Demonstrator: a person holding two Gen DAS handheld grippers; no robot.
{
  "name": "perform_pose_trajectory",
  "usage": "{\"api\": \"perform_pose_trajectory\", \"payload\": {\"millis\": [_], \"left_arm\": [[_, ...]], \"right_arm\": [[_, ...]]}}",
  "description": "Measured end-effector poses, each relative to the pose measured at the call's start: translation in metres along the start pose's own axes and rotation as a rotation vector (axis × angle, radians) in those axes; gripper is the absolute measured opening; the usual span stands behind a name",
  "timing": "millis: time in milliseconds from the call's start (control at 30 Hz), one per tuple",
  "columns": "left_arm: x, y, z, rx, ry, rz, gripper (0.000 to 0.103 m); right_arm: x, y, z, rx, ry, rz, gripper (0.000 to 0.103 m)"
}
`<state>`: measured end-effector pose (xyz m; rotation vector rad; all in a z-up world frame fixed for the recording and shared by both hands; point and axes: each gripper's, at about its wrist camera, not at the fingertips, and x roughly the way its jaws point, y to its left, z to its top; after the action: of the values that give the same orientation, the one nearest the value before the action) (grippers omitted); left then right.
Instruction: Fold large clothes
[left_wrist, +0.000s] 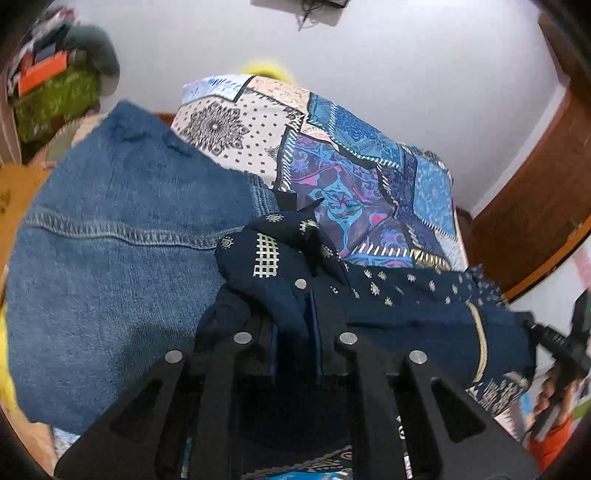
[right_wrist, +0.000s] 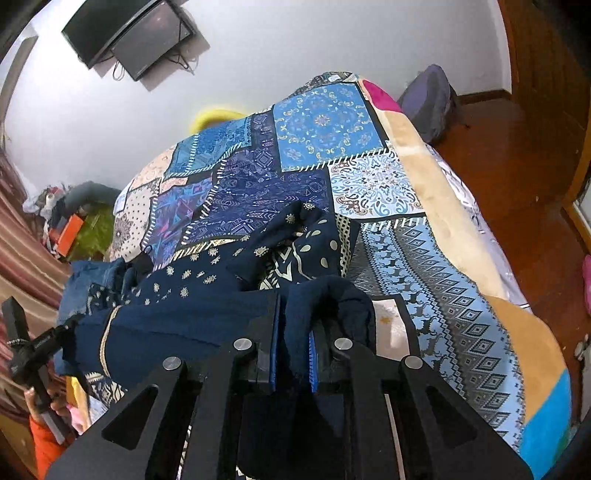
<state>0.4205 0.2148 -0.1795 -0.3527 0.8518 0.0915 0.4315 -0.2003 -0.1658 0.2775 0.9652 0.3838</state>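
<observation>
Both the left gripper (left_wrist: 295, 325) and right gripper (right_wrist: 295, 347) were pinched nearly closed on the navy printed garment (left_wrist: 406, 306), stretched between them over the bed (right_wrist: 461, 258), seemingly beside denim (left_wrist: 110, 240).

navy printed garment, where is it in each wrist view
Left wrist: navy printed garment lies lower centre to right, pinched in the left gripper, beside the denim piece.
Right wrist: it runs lower left to centre, pinched in the right gripper.
Shared landmark: the patchwork bedspread.
</observation>
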Motion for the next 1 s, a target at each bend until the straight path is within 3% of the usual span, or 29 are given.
{"api": "perform_pose_trajectory", "payload": {"millis": [100, 200, 233, 367, 500, 567, 800, 1000], "left_arm": [[-0.011, -0.014, -0.002, 0.068, 0.000, 0.043, 0.022], [-0.029, -0.025, -0.006, 0.098, 0.016, 0.026, 0.058], [-0.038, -0.027, -0.010, 0.095, -0.004, 0.014, 0.060], [-0.062, -0.039, -0.026, 0.130, -0.027, -0.012, 0.062], [-0.068, -0.057, -0.047, 0.190, -0.001, -0.017, 0.066], [-0.061, -0.067, -0.058, 0.225, 0.039, -0.033, 0.069], [-0.013, -0.091, -0.076, 0.281, 0.151, -0.005, 0.069], [0.018, -0.100, -0.073, 0.356, 0.133, 0.082, 0.069]], "right_arm": [[-0.008, 0.009, 0.000, -0.037, 0.022, -0.064, 0.021], [-0.024, 0.014, -0.003, -0.059, 0.024, -0.075, 0.039], [-0.032, 0.016, -0.006, -0.075, 0.016, -0.081, 0.043], [-0.054, 0.028, -0.022, -0.153, -0.015, -0.112, 0.044], [-0.064, 0.045, -0.040, -0.223, 0.007, -0.080, 0.048], [-0.060, 0.053, -0.048, -0.250, 0.021, -0.068, 0.060], [-0.017, 0.079, -0.072, -0.329, 0.150, -0.022, 0.060], [0.021, 0.098, -0.066, -0.377, 0.182, -0.038, 0.061]]}}
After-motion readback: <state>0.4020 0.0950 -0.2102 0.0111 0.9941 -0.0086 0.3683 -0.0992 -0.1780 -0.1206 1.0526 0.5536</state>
